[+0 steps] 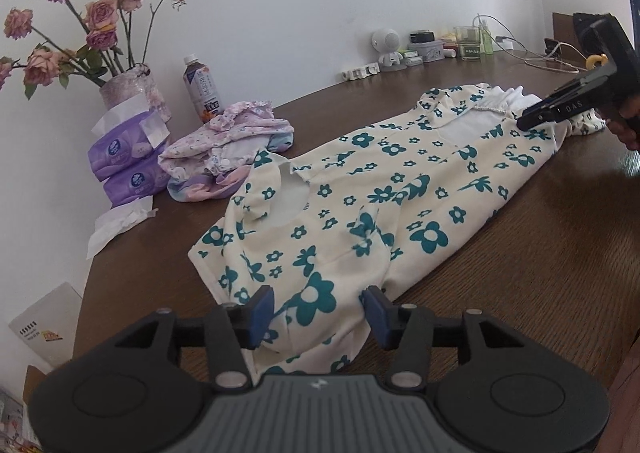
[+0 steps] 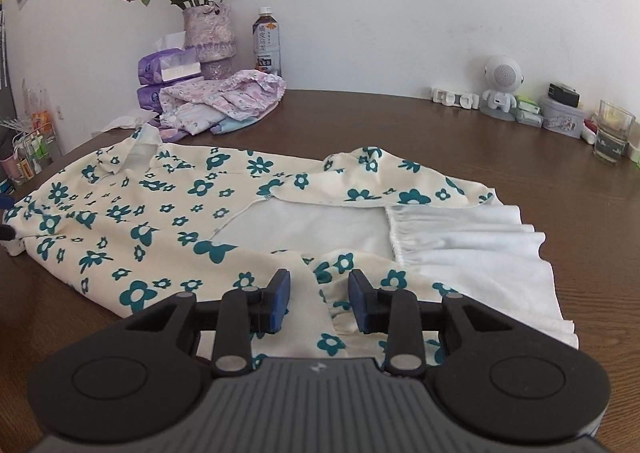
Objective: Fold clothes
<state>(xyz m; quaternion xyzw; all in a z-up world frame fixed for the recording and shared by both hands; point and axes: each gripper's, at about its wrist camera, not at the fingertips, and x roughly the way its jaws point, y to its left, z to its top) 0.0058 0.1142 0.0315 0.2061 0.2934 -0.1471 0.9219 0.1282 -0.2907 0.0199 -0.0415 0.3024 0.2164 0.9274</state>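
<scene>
A cream dress with teal flowers (image 1: 380, 197) lies stretched along the brown table, partly folded lengthwise, with its white lining and ruffled hem (image 2: 472, 241) showing at one end. My left gripper (image 1: 318, 313) is open, its blue pads either side of the dress's near end by the sleeve. My right gripper (image 2: 318, 299) is open over the hem-end edge, fabric between its pads. The right gripper also shows in the left wrist view (image 1: 532, 119), at the far end of the dress.
A pile of pink and lilac clothes (image 1: 228, 149) lies beside a vase of roses (image 1: 132, 93), purple tissue packs (image 1: 124, 161) and a drink bottle (image 1: 202, 89). A white speaker figure (image 2: 500, 89), tins and a glass (image 2: 612, 137) line the wall.
</scene>
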